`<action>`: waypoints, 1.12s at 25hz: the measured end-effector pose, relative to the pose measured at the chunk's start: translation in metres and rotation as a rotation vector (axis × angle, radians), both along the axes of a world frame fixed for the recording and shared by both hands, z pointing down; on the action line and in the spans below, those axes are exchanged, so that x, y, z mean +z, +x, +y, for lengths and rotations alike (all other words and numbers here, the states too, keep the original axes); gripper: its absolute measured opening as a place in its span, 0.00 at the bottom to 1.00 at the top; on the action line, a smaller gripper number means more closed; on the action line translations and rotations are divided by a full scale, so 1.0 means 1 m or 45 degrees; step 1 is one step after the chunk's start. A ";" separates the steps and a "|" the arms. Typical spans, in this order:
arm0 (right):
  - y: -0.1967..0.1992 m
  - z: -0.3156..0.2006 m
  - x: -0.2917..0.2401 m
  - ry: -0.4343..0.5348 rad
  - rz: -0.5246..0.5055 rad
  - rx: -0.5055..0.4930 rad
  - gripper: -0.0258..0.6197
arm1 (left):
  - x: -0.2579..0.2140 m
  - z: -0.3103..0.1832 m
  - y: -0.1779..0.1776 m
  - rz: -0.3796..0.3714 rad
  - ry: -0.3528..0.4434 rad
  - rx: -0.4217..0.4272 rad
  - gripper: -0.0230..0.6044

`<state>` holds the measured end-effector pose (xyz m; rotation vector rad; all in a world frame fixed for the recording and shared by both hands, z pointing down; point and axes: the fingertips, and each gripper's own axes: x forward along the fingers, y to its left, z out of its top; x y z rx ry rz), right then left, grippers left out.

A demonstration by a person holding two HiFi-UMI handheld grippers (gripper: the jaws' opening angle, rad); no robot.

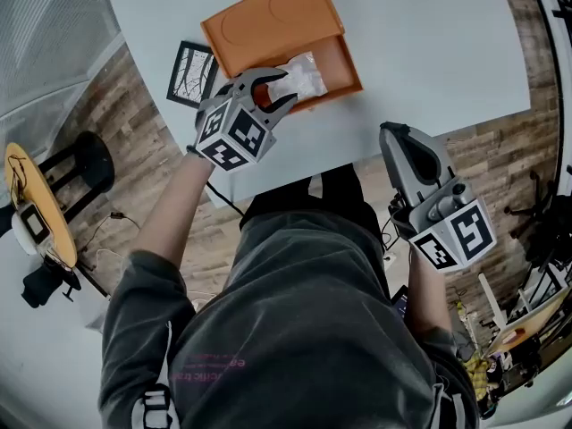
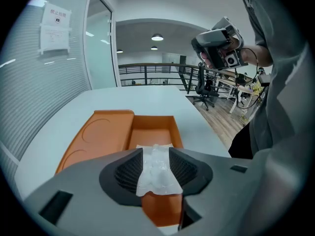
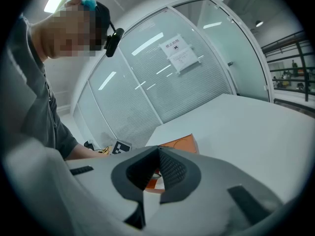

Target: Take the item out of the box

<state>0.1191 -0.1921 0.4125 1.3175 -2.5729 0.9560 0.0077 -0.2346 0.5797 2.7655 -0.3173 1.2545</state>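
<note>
step in hand: the left gripper was judged to be set over the item for the grasp; no lift out of the box was yet made
how it is done well: the pads should be closed on the middle of the clear wrapping, not its loose edge; the orange wall at 3 o'clock should be avoided; the item should be raised straight up
left gripper: the jaws were held fairly wide; the item was flanked by the pads; no squeeze was seen
right gripper: the jaws were closed on nothing; it was held at 4 o'clock of the box, near the table edge
item: it was laid in the open box, with the lid at 11 o'clock
</note>
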 end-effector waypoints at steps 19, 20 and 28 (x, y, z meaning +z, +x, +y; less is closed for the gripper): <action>0.007 0.007 0.018 -0.069 -0.017 0.045 0.05 | 0.056 0.001 -0.001 -0.298 -0.064 0.086 0.40; 0.007 0.007 0.018 -0.071 -0.017 0.046 0.05 | 0.058 0.001 -0.002 -0.314 -0.064 0.089 0.40; 0.009 0.008 0.021 -0.075 -0.021 0.055 0.05 | 0.069 0.003 -0.006 -0.413 -0.067 0.074 0.40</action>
